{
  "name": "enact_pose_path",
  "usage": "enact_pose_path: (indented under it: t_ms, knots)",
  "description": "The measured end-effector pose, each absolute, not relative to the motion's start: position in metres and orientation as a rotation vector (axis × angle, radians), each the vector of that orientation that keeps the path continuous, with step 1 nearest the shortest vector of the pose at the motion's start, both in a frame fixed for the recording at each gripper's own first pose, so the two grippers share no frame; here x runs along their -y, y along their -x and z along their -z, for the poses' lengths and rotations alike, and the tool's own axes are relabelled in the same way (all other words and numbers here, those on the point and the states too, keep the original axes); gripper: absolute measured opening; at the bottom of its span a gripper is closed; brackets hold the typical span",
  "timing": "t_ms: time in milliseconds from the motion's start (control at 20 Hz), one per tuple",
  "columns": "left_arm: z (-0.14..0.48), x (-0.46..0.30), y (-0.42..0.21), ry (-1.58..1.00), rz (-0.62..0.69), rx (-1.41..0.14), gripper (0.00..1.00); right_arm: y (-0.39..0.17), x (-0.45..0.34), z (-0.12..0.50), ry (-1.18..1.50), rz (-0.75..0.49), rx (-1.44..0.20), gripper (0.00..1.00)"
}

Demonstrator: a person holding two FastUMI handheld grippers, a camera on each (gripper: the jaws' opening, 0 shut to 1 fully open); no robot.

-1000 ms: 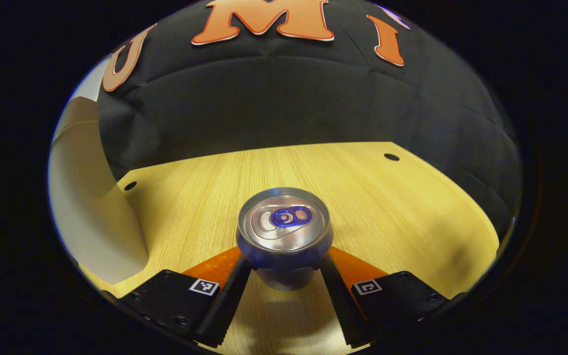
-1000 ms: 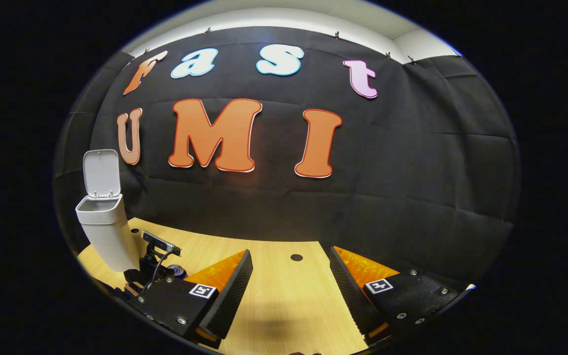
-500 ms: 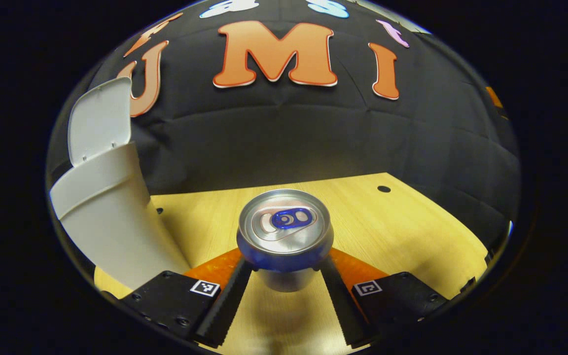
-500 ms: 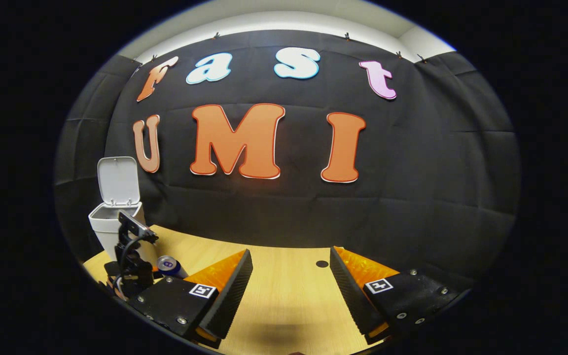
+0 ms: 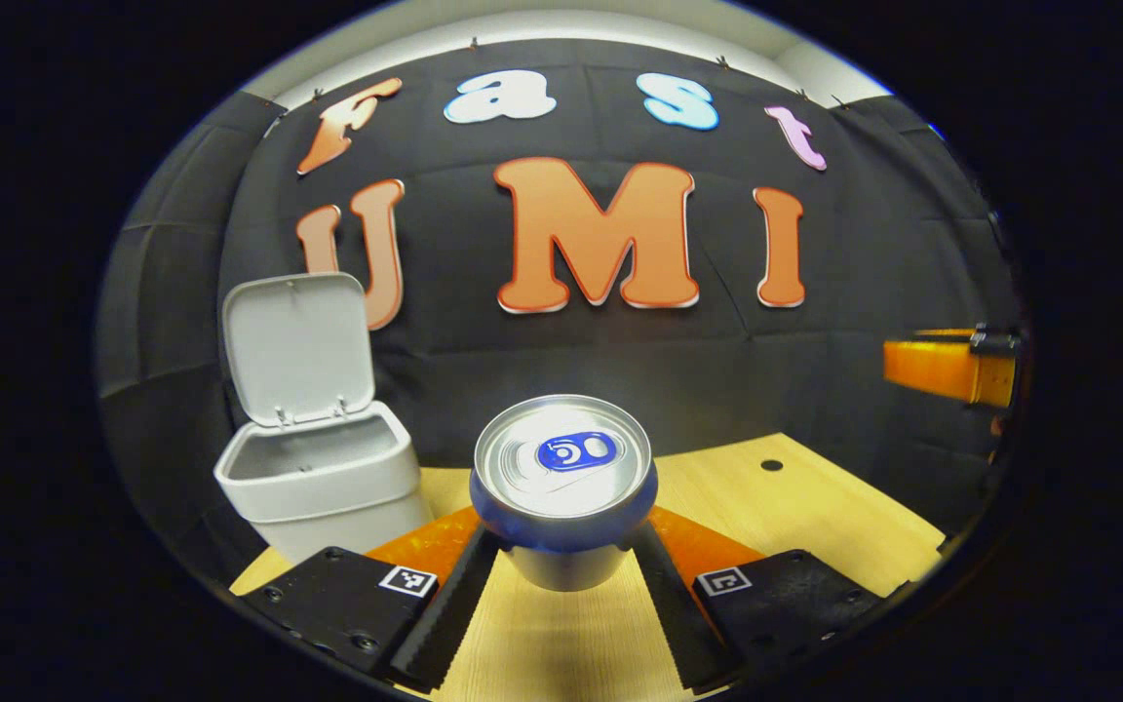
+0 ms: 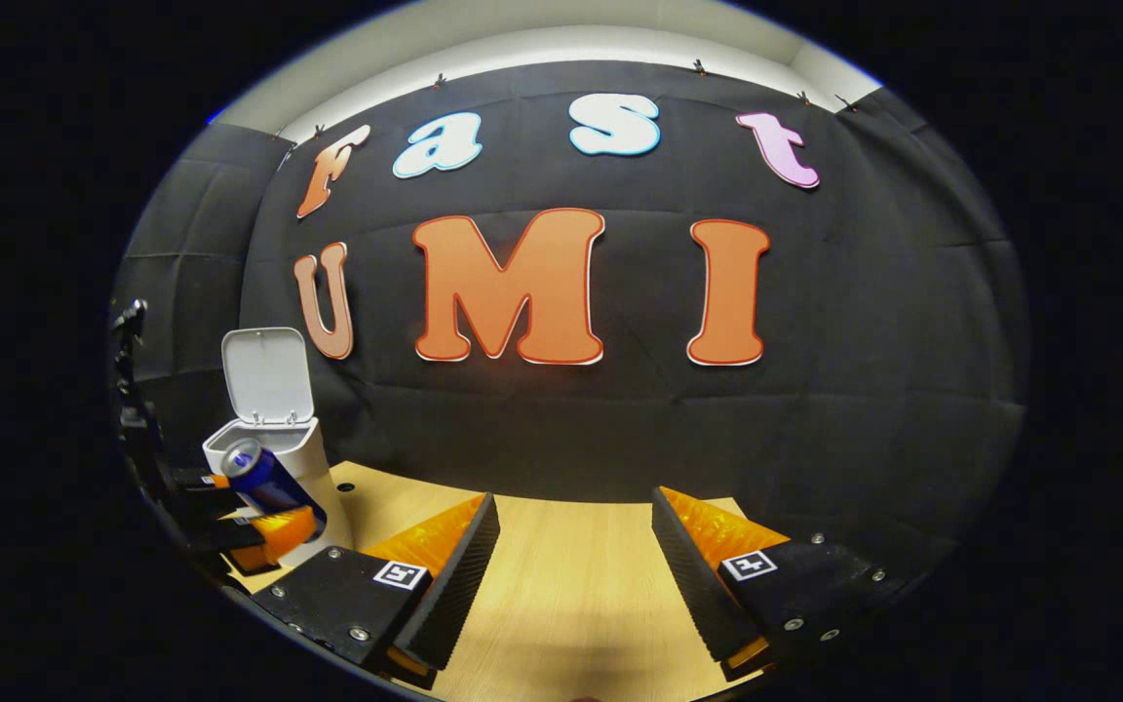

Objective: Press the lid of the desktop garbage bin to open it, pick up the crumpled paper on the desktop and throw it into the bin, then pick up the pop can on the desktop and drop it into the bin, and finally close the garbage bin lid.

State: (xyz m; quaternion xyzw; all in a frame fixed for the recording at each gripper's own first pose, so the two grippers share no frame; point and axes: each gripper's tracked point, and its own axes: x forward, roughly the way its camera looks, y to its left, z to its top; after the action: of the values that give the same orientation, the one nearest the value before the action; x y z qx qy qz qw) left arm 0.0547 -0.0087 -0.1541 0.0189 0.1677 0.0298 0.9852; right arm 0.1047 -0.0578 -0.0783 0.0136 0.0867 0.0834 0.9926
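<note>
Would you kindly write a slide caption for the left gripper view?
Left gripper clamps the pop can above the desktop, beside the open-lidded garbage bin.

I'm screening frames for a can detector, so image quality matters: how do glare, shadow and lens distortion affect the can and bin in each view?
Left gripper view: bright glare washes out the top of the pop can; the bin looks bowed by the fisheye; sharp overall. Right gripper view: the can is small and dim near the dark edge; a soft shadow lies on the table.
</note>
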Motion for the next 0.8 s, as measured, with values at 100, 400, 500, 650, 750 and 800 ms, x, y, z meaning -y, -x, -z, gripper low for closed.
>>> enact_pose_path:
  t_ms: [100, 400, 500, 650, 750, 800]
  knots:
    - [0.119, -0.003, -0.047, -0.047, -0.130, -0.283, 0.81, -0.112, 0.048, 0.079, -0.047, -0.213, -0.171, 0.94]
    - [0.029, -0.016, -0.020, -0.034, -0.306, -0.168, 0.83, -0.117, 0.026, 0.083, -0.058, -0.370, -0.173, 0.94]
    - [0.012, -0.022, -0.017, -0.035, -0.351, -0.156, 0.81, -0.114, 0.022, 0.088, -0.064, -0.414, -0.183, 0.94]
    - [-0.016, -0.042, -0.008, -0.070, -0.407, -0.141, 0.81, -0.114, 0.027, 0.091, -0.072, -0.429, -0.192, 0.94]
    - [-0.018, -0.059, -0.014, -0.089, -0.427, -0.134, 0.83, -0.115, 0.033, 0.094, -0.079, -0.418, -0.196, 0.94]
    - [-0.017, -0.068, -0.021, -0.093, -0.434, -0.135, 0.81, -0.117, 0.038, 0.096, -0.081, -0.405, -0.201, 0.94]
